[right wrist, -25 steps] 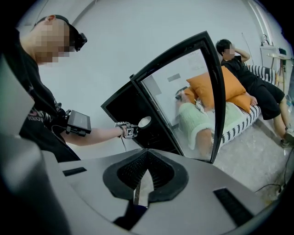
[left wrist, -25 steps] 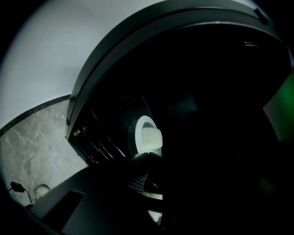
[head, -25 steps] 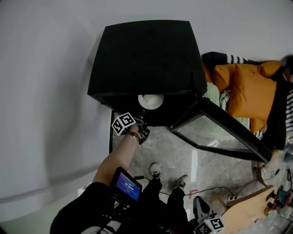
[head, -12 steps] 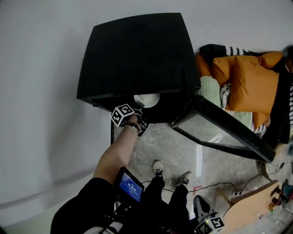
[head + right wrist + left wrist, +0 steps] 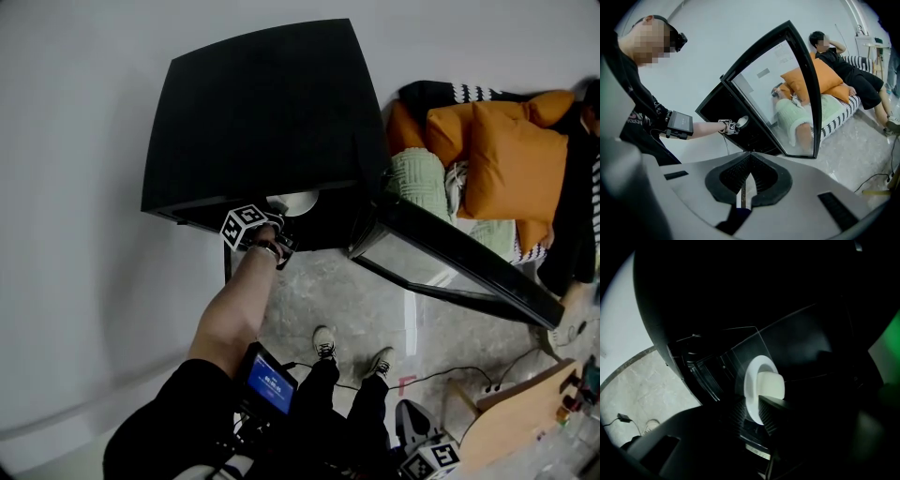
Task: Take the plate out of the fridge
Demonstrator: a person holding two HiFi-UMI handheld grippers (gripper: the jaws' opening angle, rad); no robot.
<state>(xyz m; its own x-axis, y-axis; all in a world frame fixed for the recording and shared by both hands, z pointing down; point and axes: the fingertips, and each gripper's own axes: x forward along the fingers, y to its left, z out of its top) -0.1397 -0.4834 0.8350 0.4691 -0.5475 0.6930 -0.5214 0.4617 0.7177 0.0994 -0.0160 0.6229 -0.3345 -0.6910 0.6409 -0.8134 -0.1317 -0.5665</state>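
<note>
Left hand-held gripper [image 5: 751, 420], jaws just opened and released, straddles the lower rim of the white round plate [image 5: 751, 380]. The plate lies on a shelf inside the black fridge [image 5: 262, 112], whose glass door [image 5: 450, 258] stands open. Right hand-held gripper [image 5: 749, 161] is clenched, empty.

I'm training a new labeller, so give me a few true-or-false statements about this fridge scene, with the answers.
1. The fridge door stands open. True.
2. The plate is bare. False: a white cup sits on it.
3. The left tongs hang far from the plate. False: they reach inside the fridge, have just been opening, and the plate's rim lies between them.
4. The right tongs are shut and hold nothing. True.
</note>
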